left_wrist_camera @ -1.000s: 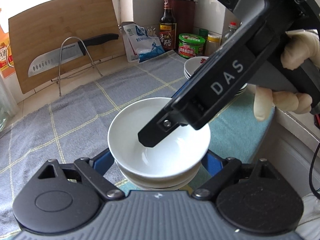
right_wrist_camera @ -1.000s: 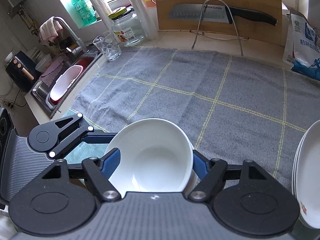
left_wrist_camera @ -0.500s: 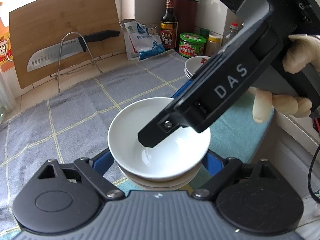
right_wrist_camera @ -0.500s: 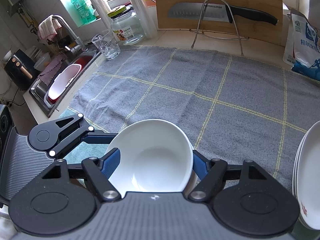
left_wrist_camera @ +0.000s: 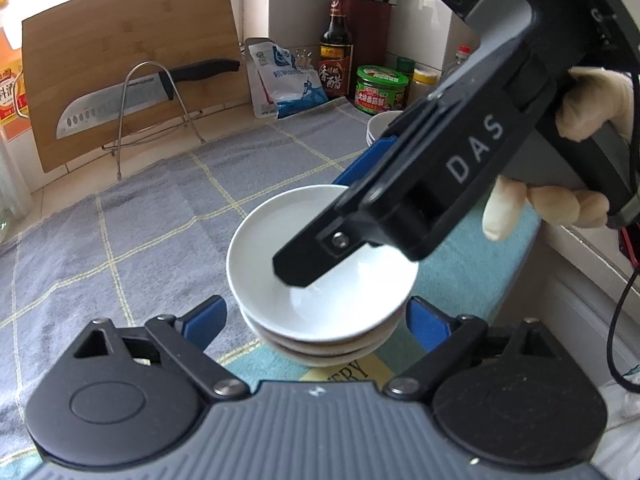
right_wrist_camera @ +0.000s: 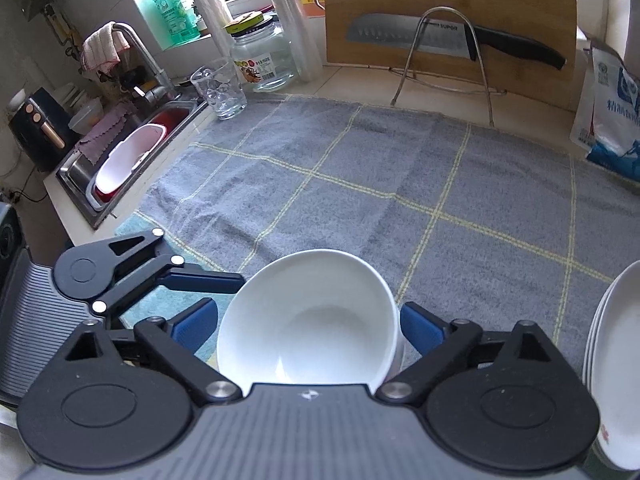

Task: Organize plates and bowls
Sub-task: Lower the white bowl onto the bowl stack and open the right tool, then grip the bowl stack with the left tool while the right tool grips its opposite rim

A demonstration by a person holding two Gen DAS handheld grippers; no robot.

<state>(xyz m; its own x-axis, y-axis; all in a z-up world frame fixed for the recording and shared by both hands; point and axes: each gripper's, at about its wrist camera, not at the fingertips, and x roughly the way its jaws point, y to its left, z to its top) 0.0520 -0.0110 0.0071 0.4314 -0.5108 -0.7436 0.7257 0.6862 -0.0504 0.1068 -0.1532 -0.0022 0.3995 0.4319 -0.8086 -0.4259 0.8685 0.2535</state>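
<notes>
A stack of white bowls [left_wrist_camera: 320,350] stands on the teal mat near the counter's front edge, and the top bowl [right_wrist_camera: 320,340] lies nested in it. My right gripper [right_wrist_camera: 308,320] hangs over that bowl, jaws opening, and its blue pads [right_wrist_camera: 420,328] stand just clear of the rim on both sides. In the left wrist view one of its black fingers [left_wrist_camera: 304,264] reaches down over the bowl. My left gripper [left_wrist_camera: 316,316] straddles the stack lower down, its jaws opening and its pads [left_wrist_camera: 204,320] off the bowls. Its finger [right_wrist_camera: 200,282] shows at the left of the right wrist view.
White plates [right_wrist_camera: 616,360] are stacked to the right on the grey checked towel [right_wrist_camera: 400,184]. A cutting board [right_wrist_camera: 452,12] with a knife on a wire rack leans at the back. A sink [right_wrist_camera: 120,168], a glass [right_wrist_camera: 220,88] and a jar are at the left; bottles and a bag stand at the back right.
My right gripper's pads have spread away from the top bowl's sides, which they squeezed before; the bowl stays on the stack. My left gripper's pads have widened slightly.
</notes>
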